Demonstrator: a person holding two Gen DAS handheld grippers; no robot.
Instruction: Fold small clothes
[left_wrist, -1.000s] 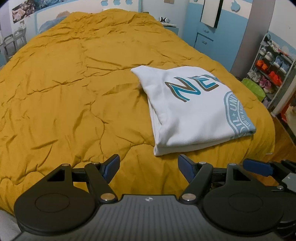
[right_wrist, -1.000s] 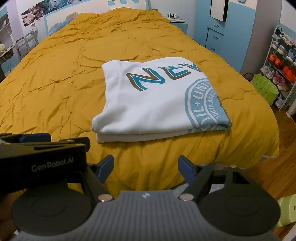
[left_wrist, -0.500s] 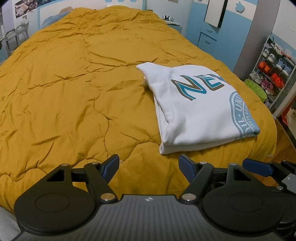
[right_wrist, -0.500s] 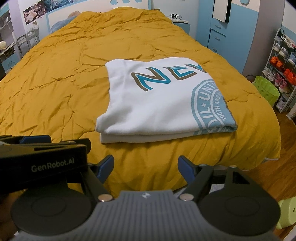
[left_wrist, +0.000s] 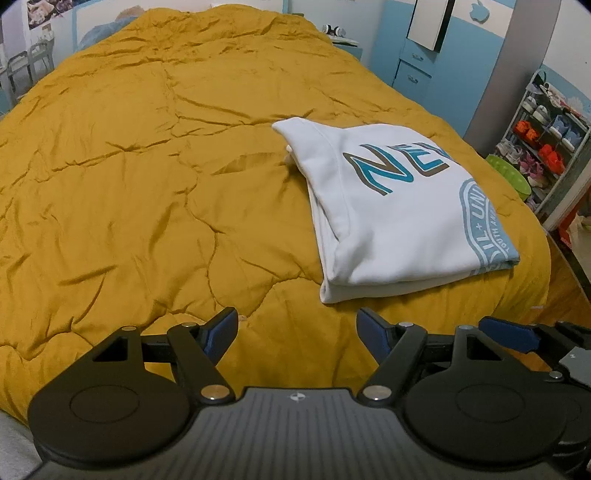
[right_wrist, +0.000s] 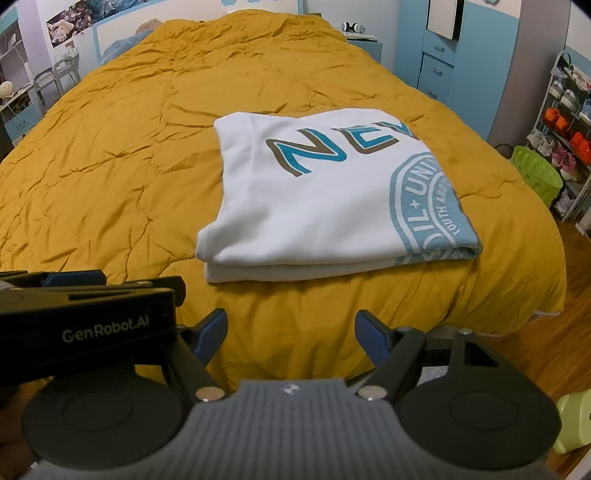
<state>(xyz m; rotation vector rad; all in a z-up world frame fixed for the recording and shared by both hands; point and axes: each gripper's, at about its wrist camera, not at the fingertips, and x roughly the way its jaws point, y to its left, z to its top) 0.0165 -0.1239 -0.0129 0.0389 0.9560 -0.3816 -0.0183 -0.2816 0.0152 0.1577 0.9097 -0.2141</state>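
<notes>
While both tongs (left_wrist: 297, 332) (right_wrist: 291, 332) gape, shirt (right_wrist: 317, 199) seemingly nears quilt (right_wrist: 110, 166) edge.

The white shirt (right_wrist: 314, 210) is soft matt knit cloth, thick where it is folded, with a flat teal and brown print, and it lies on the mustard quilt (left_wrist: 147, 166), a cloth with a faint sheen and deep creases. The left gripper (left_wrist: 297, 332) and right gripper (right_wrist: 291, 332) are matt black plastic with ribbed grey housings, small shiny metal pins and blue rubbery-looking finger pads (right_wrist: 212, 332). Beside the quilt's right edge the floor (right_wrist: 535, 354) is glossy wood, and the green basket (right_wrist: 537, 173) looks like smooth plastic.
</notes>
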